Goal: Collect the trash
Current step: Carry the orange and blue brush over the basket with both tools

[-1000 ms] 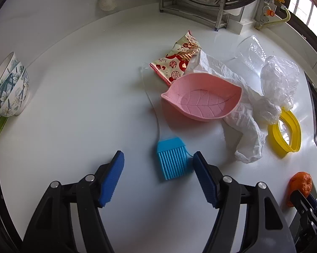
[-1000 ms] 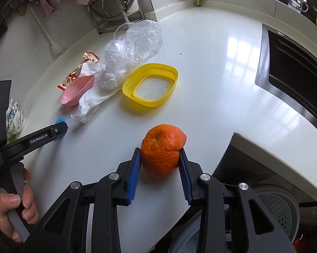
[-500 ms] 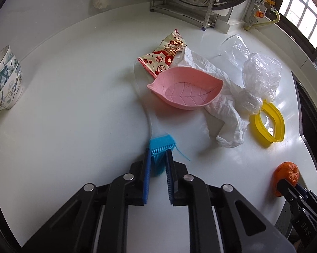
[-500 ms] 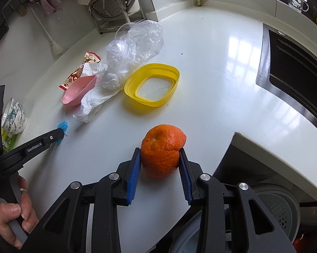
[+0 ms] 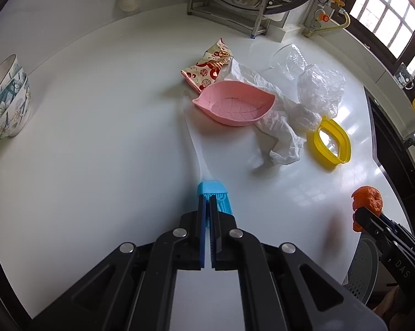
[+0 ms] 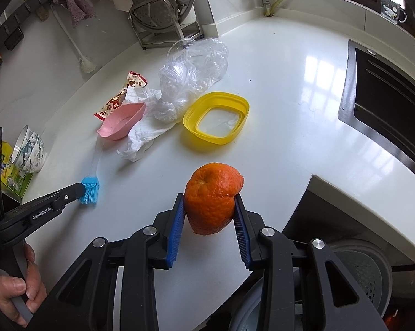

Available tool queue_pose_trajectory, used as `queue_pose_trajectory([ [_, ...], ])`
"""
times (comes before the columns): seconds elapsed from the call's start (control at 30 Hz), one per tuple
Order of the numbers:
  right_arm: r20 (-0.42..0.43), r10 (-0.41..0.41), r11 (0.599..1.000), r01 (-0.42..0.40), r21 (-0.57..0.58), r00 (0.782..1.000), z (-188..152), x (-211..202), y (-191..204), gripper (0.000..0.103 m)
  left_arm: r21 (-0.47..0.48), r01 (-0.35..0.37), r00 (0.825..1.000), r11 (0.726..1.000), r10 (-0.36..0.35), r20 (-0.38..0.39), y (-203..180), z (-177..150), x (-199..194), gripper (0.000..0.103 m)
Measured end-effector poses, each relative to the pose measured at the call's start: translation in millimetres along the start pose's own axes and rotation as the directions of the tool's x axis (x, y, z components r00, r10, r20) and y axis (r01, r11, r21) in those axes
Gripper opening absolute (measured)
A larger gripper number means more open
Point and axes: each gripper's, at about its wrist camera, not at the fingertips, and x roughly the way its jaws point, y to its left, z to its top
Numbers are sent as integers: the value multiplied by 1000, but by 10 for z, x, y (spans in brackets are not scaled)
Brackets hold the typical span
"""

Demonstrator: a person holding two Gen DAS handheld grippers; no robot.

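Orange peel [image 6: 210,198] past counter edge [image 6: 353,207] — gripper-held [image 6: 209,222]

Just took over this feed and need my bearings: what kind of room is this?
Most likely a home kitchen: a white countertop with a dark sink set into it, a metal dish rack holding steamer trays, and stacked ceramic bowls at the counter's edge.

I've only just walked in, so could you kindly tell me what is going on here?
A person is clearing a white kitchen counter with two handheld grippers. The right gripper is shut on an orange peel. The left gripper is shut on the bristles of a blue silicone brush. A crumpled white plastic bag, clear bag and red snack wrapper lie uncollected.
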Motion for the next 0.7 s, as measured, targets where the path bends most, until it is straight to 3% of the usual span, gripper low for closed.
queue_pose_trajectory([
  [0.4, 11, 26, 1000, -26, -17, 1000, -107, -266, 91, 33, 35, 71, 997, 997, -72, 15, -83, -166, -430, 3],
  [0.7, 21, 58, 998, -58, -23, 998, -316, -591, 9, 33, 101, 108, 994, 989, -110, 14, -382, -480, -799, 3],
])
